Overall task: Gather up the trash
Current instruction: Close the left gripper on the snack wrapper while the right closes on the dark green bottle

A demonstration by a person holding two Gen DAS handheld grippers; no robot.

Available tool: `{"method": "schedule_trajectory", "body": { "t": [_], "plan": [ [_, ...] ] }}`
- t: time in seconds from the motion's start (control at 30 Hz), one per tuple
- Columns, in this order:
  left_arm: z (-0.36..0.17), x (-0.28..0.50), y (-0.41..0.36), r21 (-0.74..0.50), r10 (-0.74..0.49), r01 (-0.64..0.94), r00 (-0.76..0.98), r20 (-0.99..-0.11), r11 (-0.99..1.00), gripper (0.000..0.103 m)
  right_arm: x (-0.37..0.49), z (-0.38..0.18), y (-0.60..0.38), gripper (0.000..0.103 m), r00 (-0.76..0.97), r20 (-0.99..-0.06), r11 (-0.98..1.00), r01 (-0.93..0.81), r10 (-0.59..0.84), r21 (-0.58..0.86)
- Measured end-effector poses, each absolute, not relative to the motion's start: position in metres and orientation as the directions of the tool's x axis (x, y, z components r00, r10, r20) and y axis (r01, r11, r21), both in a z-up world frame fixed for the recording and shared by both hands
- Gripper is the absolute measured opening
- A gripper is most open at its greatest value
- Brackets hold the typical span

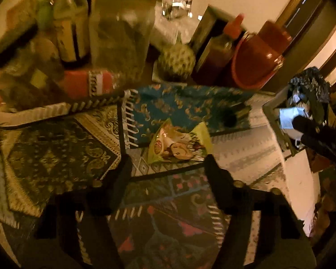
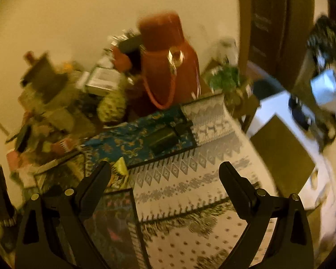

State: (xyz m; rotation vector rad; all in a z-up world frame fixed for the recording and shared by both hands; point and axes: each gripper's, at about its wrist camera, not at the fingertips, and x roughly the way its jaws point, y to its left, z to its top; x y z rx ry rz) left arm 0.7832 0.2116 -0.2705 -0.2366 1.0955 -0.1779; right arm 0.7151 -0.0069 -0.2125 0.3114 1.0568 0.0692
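Note:
A crumpled green snack wrapper (image 1: 179, 145) lies on the patterned mats of the table (image 1: 246, 150). My left gripper (image 1: 168, 160) hangs open just short of it, a finger on either side and neither pad touching. In the right wrist view the same wrapper (image 2: 119, 170) shows beside the left finger of my right gripper (image 2: 164, 165), which is open and holds nothing over a white patterned mat (image 2: 190, 179). Two black fingers, seemingly my right gripper (image 1: 300, 130), show at the right edge of the left wrist view. A lined bin (image 1: 302, 103) with white scraps stands off the table's right side.
The back of the table is crowded: a red flask (image 1: 264, 51), a sauce bottle (image 1: 226, 42), a bumpy green fruit (image 1: 175, 61), a big glass jar (image 1: 121, 40) and bottles. A small dark object (image 1: 229, 117) sits on the blue mat (image 1: 168, 105). The table edge runs along the right.

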Motion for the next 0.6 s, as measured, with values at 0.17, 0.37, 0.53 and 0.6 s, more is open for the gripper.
{"method": "schedule_trajectory", "body": {
  "t": [0.17,0.37,0.53,0.6],
  "plan": [
    [-0.295,0.804,0.214,-0.31,-0.291,0.026,0.424,-0.858,0.951,0.044,0.75,-0.244,-0.007,0.093,0.457,-0.857,0.911,0.202,0.236,0.359],
    [-0.314,0.82,0.214,-0.31,-0.299,0.037,0.394,-0.869,0.95,0.036,0.784,-0.274,-0.001,0.077,0.415,-0.882,0.891,0.278,0.226,0.359],
    [-0.321,0.823,0.214,-0.311,-0.297,0.028,0.384,-0.874,0.95,0.036,0.797,-0.294,0.004,0.064,0.377,-0.903,0.873,0.345,0.207,0.344],
    [-0.322,0.823,0.212,-0.3,-0.29,0.034,0.387,-0.875,0.953,0.036,0.798,-0.299,0.005,0.06,0.37,-0.908,0.87,0.361,0.198,0.337]
  ]
}}
